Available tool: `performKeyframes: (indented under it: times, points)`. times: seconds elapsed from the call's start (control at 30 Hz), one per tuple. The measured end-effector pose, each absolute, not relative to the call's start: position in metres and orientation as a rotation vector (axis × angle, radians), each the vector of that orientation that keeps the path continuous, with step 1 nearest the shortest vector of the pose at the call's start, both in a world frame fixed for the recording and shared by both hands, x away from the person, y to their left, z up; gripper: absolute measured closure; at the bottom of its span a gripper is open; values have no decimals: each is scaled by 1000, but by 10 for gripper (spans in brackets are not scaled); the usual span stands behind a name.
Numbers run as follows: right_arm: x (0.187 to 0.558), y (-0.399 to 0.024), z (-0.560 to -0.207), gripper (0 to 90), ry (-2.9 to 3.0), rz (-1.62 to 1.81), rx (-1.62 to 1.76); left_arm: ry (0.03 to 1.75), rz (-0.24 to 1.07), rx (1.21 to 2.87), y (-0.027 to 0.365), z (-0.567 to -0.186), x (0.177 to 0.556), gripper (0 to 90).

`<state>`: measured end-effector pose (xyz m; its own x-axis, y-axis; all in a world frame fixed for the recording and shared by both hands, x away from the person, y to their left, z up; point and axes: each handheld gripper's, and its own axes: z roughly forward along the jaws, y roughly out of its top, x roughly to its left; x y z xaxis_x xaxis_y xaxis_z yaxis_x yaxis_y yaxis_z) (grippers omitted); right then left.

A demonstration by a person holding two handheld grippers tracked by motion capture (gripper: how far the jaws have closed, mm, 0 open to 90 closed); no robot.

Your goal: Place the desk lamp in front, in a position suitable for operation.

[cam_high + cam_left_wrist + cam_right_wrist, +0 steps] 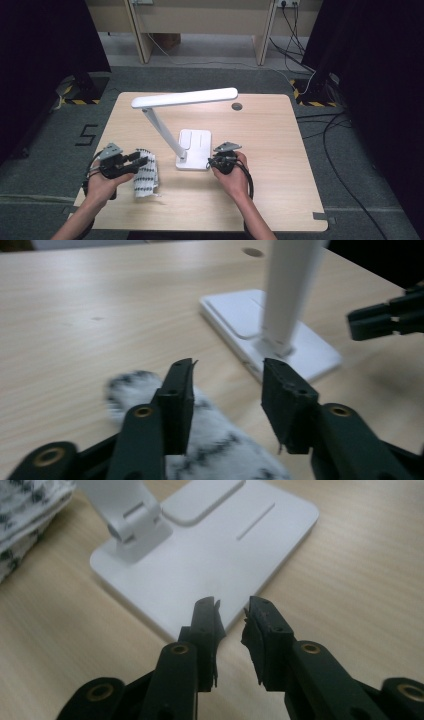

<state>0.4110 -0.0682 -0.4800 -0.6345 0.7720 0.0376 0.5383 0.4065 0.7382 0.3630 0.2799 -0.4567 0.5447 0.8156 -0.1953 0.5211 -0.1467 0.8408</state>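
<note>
White plastic makes the desk lamp (pixel 192 145), which stands near the middle of the wooden table (pixel 270 150) with its flat base (pixel 220 555), a slanted arm and a long head on top. Everything else is placed from this lamp. To the left of its base, near but not touching, lies a folded cloth (pixel 146 175) — white with black marks. The left gripper (pixel 139 161) hovers over this cloth and points toward the lamp; its jaws stand moderately apart, with nothing between them, and the cloth lies under them in the left gripper view (pixel 215 450). The right gripper (pixel 216 163) is just beside the front right corner of the lamp base — its jaws leave only a narrow gap and hold nothing, with the tips over the edge of the base (pixel 232 611).
</note>
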Motion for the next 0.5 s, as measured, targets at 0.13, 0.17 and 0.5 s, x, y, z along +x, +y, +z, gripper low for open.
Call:
performKeyframes:
  times: [0.13, 0.17, 0.5]
  points:
    - [403, -74, -488, 781, 2407, 1029, 1157, 1120, 258, 1871, 250, -476, 371, 697]
    - [401, -74, -490, 785, 2423, 1027, 1147, 1129, 245, 1890, 244, -481, 373, 718]
    - [401, -62, -501, 756, 2486, 1031, 1145, 1201, 298, 1999, 220, -501, 396, 807]
